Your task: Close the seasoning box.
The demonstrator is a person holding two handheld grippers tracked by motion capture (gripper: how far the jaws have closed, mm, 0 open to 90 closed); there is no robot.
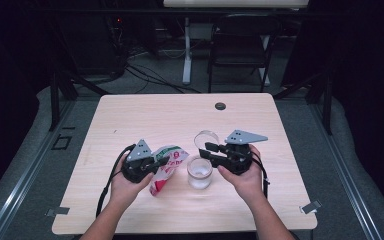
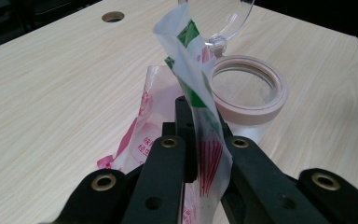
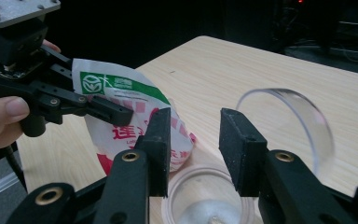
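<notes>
At table centre, jar (image 1: pixel 199 173) stands with lid (image 1: pixel 206 138) open; left gripper (image 1: pixel 161 162), at its 9 o'clock, clamps bag (image 1: pixel 166 167); right gripper (image 3: pixel 195 140) jaws stand apart; pouring remains.

From my remote station I see a light wood-grain table (image 1: pixel 145 115) with rounded corners and a dark round grommet hole (image 1: pixel 220 106) near its far edge. Beyond it stands a black folding chair (image 1: pixel 240 47) beside a white desk leg (image 1: pixel 186 50) under a pale desktop (image 1: pixel 235 3). Black cables (image 1: pixel 145 72) trail over the grey floor (image 1: pixel 130 85). Metal rails (image 1: pixel 347 175) flank the table on both sides. The room's surroundings lie in darkness; light falls mainly on the tabletop.
</notes>
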